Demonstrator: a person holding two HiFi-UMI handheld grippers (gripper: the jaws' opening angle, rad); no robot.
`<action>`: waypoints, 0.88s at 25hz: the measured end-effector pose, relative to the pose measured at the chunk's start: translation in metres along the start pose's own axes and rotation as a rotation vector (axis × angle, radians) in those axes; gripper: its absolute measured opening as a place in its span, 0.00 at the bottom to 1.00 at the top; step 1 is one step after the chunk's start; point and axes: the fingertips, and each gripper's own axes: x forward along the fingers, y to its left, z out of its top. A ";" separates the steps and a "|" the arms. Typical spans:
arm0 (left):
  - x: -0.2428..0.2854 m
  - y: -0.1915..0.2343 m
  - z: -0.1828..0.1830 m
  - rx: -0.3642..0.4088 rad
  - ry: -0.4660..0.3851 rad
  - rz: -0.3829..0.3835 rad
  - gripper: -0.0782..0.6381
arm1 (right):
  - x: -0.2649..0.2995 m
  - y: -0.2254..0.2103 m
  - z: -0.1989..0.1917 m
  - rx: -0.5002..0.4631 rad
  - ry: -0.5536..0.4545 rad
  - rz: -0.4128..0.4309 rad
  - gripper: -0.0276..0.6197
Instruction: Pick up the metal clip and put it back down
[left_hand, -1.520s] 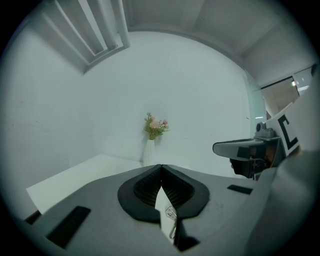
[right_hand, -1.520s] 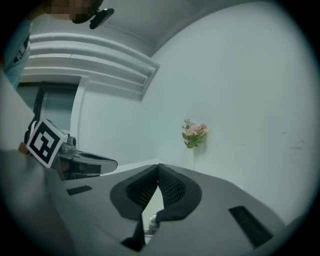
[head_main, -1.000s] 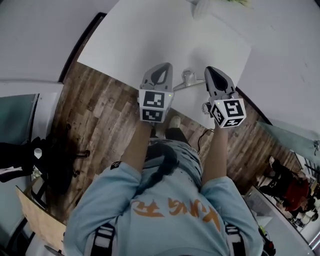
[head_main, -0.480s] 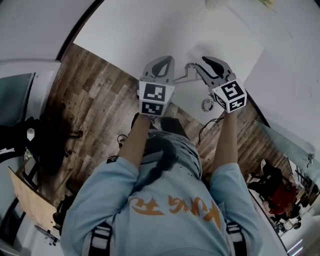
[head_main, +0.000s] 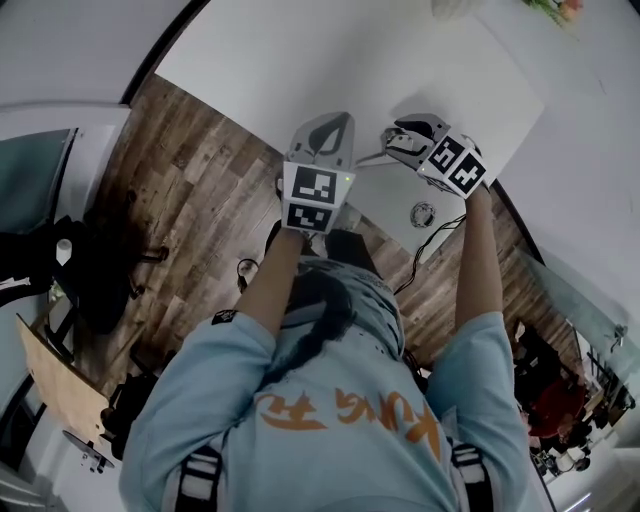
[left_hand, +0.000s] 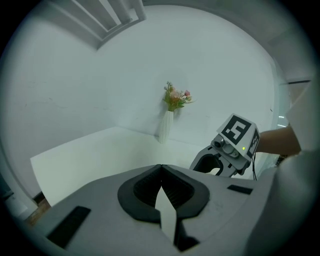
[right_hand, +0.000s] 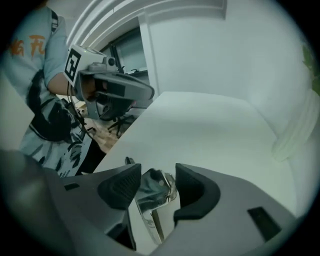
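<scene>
The metal clip (right_hand: 154, 192), shiny and bent, lies on the white table (head_main: 260, 60) between the jaws of my right gripper (right_hand: 157, 186). Those jaws are opening, and the dark pads (right_hand: 120, 187) flank the clip without clamping it. In the head view the right gripper (head_main: 403, 141) points left, and the clip's thin arm (head_main: 368, 159) pokes out toward the left gripper (head_main: 333, 122). The left gripper (left_hand: 161, 169) hovers over the table's near edge, shut with nothing in it. Most of the clip is hidden in the head view.
A white vase of flowers (left_hand: 166, 125) stands at the table's far side against the wall. A small round metal thing (head_main: 423, 213) with a cable sits by the table's near edge. Wooden floor (head_main: 190, 220) lies below, and the two grippers are close side by side.
The right gripper has swung left and down over the clip, and its jaws went from shut to wide apart around it. The left gripper has barely moved.
</scene>
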 end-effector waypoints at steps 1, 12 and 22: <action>-0.001 0.001 0.000 0.002 0.000 0.003 0.14 | 0.002 0.002 -0.004 -0.013 0.025 0.024 0.40; -0.011 0.012 0.000 0.014 0.001 0.011 0.14 | 0.007 0.012 -0.030 -0.050 0.172 0.115 0.28; -0.018 0.002 0.002 0.030 -0.019 -0.054 0.14 | -0.009 0.050 -0.027 -0.113 0.239 0.130 0.10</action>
